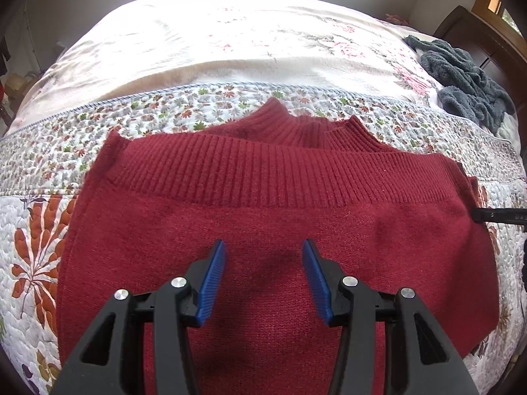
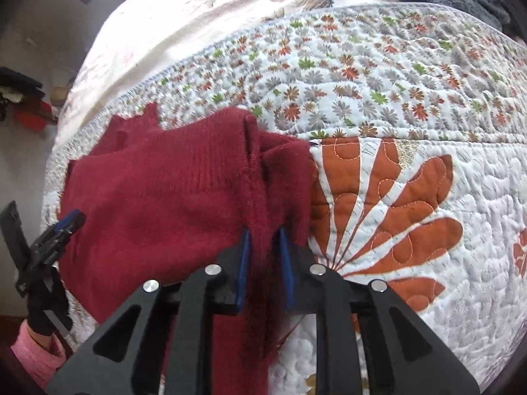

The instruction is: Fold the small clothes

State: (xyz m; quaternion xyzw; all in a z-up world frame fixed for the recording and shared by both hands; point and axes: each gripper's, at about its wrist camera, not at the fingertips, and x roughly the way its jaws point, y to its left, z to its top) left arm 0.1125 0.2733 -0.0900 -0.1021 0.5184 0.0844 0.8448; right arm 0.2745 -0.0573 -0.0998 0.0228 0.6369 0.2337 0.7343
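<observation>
- A red sweater (image 1: 263, 230) lies on a floral quilt (image 1: 42, 171) on a bed, its hem folded up toward the collar.
- The left gripper (image 1: 263, 256) hovers over the middle, jaws wide apart, holding nothing.
- The right gripper (image 2: 263, 240) pinches the sweater's right edge between near-closed jaws.
- Next, probably: fold that side across.
- Bare quilt lies to the right; a grey towel (image 1: 467, 79) sits far right.

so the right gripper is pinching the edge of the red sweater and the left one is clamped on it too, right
Not quite. The right gripper does pinch the red sweater, but the left gripper is open above the knit, gripping nothing, as the left wrist view shows.
</observation>
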